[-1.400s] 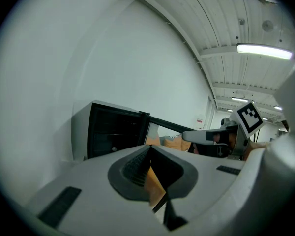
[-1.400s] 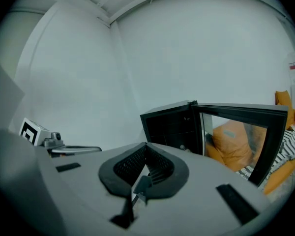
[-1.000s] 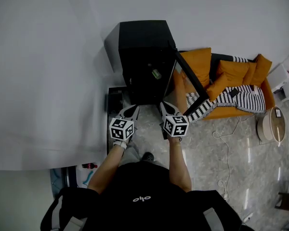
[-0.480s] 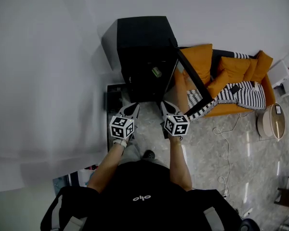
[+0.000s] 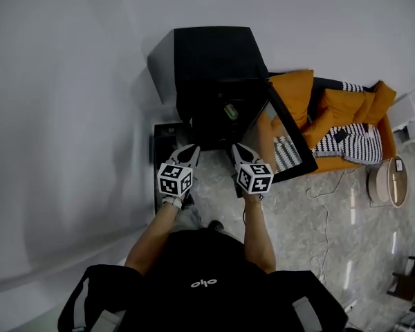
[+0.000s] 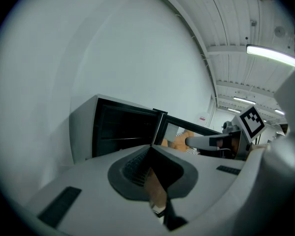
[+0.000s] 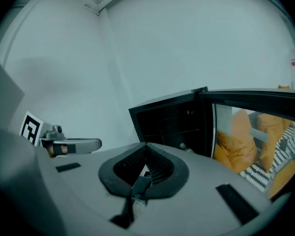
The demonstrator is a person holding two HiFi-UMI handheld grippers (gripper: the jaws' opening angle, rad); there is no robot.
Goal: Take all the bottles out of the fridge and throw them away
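Nearest is the person's black top, with a small white logo (image 5: 207, 284) on it, too small to read for certain. Both bare forearms reach toward the fridge (image 5: 211, 54).

The left tongs (image 5: 191, 151) and the right tongs (image 5: 237, 149) are held side by side, just short of the fridge's open front and pointing at it. Each carries a cube (image 5: 174, 180) printed with black-and-white square markers; these are patterns, not letters. In the left gripper view the left tongs' jaws meet at the tip with nothing between them. In the right gripper view the right tongs' jaws are likewise pressed together and empty.

The fridge is a black box standing on the floor (image 5: 297, 220) against the pale wall. No brand name can be made out on it. Its inside is dark, with shelves, and a green bottle (image 5: 230, 111) lies inside, near the hinge side. The glass door (image 5: 290, 140) is swung wide to the fridge's right.

Behind the door, right of the fridge, stands an orange sofa (image 5: 290, 88) with a black-and-white striped blanket (image 5: 339, 140) over it. A white cable (image 5: 326, 213) trails across the floor in front of the sofa. Further right of the fridge sits a round pale thing (image 5: 389, 180).

In the left gripper view a small sign (image 6: 202, 117) with red on it hangs on the far wall beyond the fridge; its print is too small to read.
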